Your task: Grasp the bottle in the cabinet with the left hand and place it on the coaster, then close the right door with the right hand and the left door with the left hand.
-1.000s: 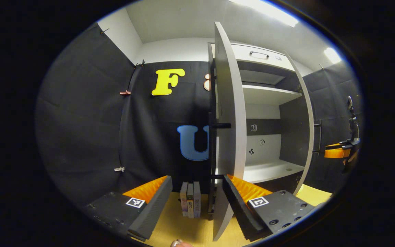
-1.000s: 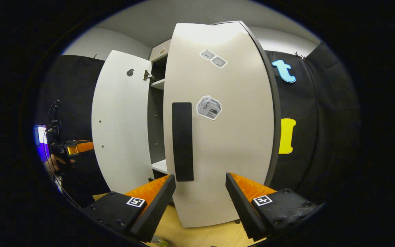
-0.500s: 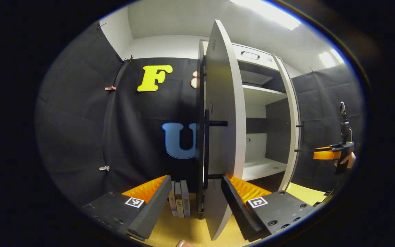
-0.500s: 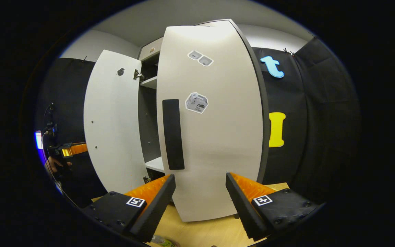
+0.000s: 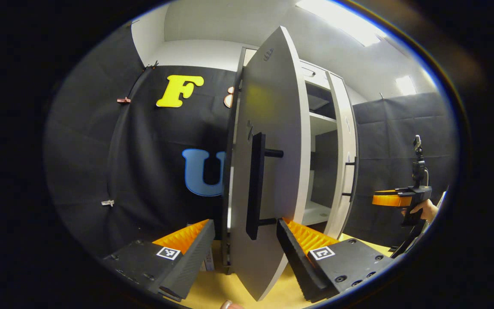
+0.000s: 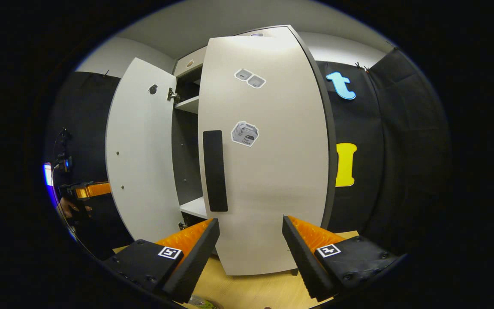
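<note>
The cabinet's left door [image 5: 272,111] stands ajar with its outer face toward me, and its black bar handle [image 5: 255,184] hangs just above my left gripper [image 5: 245,223]. That gripper is open, with the door's lower edge between its fingers. My right gripper [image 6: 250,221] is open in front of the right door [image 6: 272,171], below its black handle [image 6: 215,171]. The right door [image 5: 345,163] leaves a narrow gap onto white shelves [image 5: 322,122]. A greenish bit [image 6: 200,304] pokes in at the bottom edge; what it is I cannot tell.
Both views show a yellow wooden tabletop [image 6: 255,292] under the cabinet. Books [image 5: 207,262] stand by the cabinet's left side, mostly hidden by a finger. A hand holds the right gripper [image 5: 395,199] far off. The left gripper [image 6: 90,190] shows beyond the left door [image 6: 137,159].
The left door has swung toward shut, turning its outer face and handle to my left gripper. The gap onto the shelves has narrowed. The right gripper has drawn back a little from the right door.
</note>
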A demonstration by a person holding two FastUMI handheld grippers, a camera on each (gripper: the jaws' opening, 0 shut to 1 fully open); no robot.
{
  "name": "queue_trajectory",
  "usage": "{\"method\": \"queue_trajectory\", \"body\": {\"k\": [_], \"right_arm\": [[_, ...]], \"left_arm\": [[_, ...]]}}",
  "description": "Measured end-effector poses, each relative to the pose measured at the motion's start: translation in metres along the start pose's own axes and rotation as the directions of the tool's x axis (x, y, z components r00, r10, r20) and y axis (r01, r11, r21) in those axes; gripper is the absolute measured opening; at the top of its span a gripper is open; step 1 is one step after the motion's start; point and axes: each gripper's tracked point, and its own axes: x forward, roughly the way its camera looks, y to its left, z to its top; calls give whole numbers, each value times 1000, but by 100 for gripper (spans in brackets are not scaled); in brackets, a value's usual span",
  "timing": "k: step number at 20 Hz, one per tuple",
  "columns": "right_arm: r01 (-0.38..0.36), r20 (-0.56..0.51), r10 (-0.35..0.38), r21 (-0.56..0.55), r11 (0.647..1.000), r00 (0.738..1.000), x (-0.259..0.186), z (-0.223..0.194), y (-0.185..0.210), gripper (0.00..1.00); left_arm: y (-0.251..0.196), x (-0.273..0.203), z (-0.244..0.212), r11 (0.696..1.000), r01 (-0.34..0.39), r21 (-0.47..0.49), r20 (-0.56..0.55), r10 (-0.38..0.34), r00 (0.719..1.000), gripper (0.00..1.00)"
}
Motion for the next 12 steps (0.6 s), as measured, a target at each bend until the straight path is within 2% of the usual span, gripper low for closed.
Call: {"method": "queue_trajectory", "body": {"k": [5,9,12], "right_arm": [[10,1,-10,-5,1000,1000,0,0,-9,98],[22,-8,-22,-22,1000,1000,-1,-4,-21,98],[22,-11,-22,-18,1000,1000,-4,-1,-29,98]], "left_arm": [[-37,26,-2,996,93,8,-11,-93,996,94],[-75,52,-11,984,179,-24,-27,-179,983,94],[-94,69,-15,978,207,-34,-26,-208,978,94]]}}
